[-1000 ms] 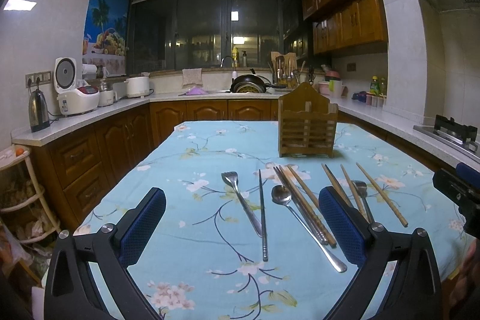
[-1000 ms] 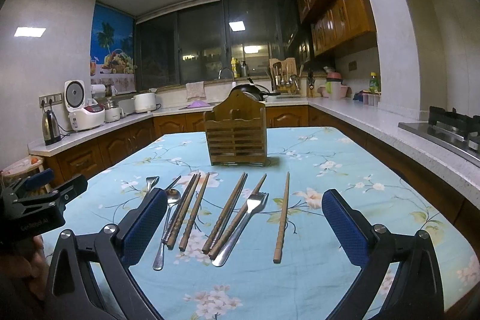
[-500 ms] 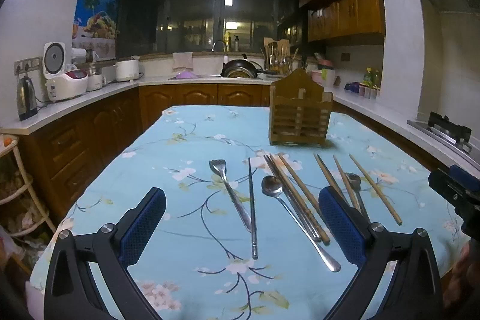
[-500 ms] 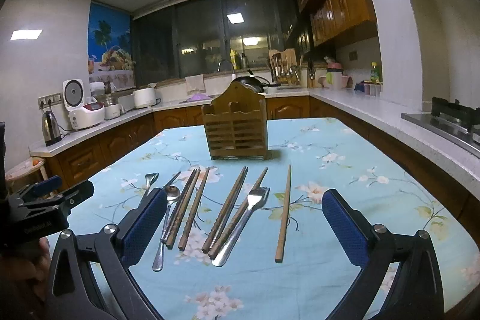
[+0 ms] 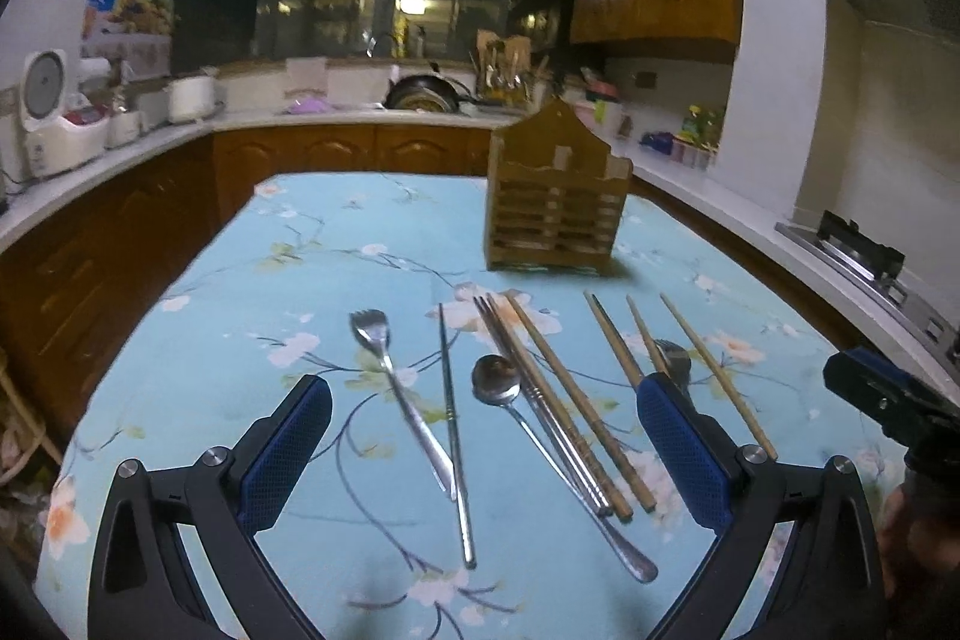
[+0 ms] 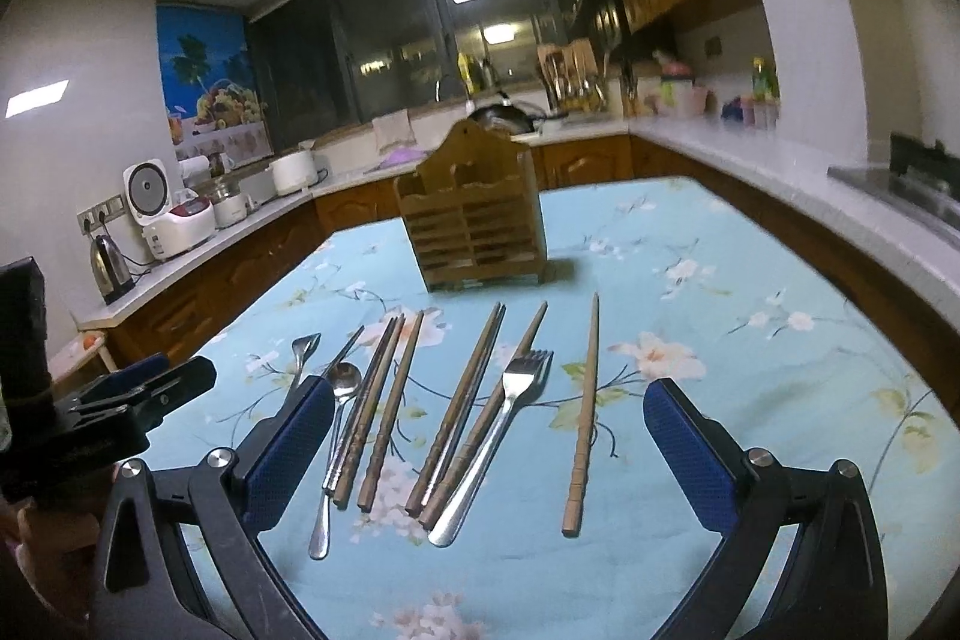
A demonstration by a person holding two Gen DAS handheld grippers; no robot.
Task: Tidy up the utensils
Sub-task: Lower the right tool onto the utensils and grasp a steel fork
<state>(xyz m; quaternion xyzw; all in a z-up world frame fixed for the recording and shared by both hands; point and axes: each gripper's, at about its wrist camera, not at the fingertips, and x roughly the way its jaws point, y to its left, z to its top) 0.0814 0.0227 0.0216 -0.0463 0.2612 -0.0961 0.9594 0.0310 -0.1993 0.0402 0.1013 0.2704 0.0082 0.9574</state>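
Progress: nothing sorted yet, by the look of it. Every utensil lies loose on the floral tablecloth; no handle shows above the wooden holder, though its compartments can't be seen into.
Left to do: all of it, judging by the spread.
Holder: upright, centre of frame in both views, beyond the row of utensils.
Left claw: spread wide, gripping nothing. Between its fingers, lower centre of frame: small fork, metal chopstick, spoon.
Right claw: spread wide, gripping nothing. Between its fingers, centre of frame: wooden chopsticks, large fork, lone chopstick right of those.
Contact: none; both claws sit on the near side of the row, apart from it.
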